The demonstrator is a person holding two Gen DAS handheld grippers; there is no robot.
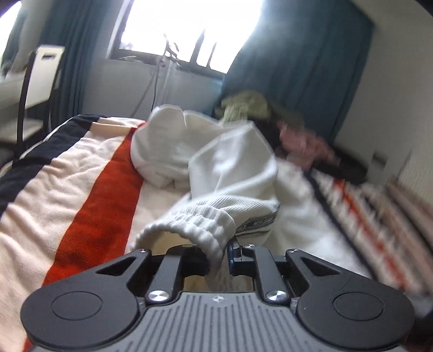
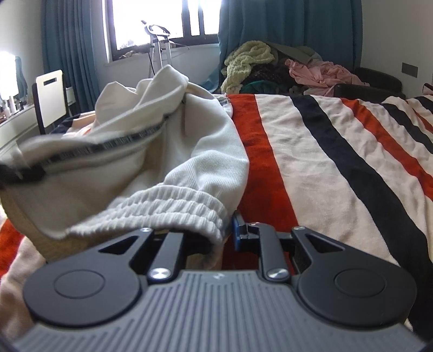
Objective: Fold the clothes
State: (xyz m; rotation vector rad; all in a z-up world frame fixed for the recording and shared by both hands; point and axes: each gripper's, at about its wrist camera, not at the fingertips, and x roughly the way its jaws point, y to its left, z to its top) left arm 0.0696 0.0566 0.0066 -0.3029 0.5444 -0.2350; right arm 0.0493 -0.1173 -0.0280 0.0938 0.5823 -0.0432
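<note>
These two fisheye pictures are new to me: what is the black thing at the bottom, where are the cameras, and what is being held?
Each picture comes from a camera on a hand-held two-finger gripper, looking along its fingers. The black and grey part is the gripper body. In the left wrist view, the left gripper is shut on the ribbed waistband of white sweatpants. In the right wrist view, the right gripper is shut on the same waistband. The pants hang over a striped blanket on a bed; more clothes are piled behind.

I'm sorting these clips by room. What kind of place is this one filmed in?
Most likely a bedroom: a bed under a striped blanket, teal curtains beside a window, and a pile of clothes at the far end.
</note>
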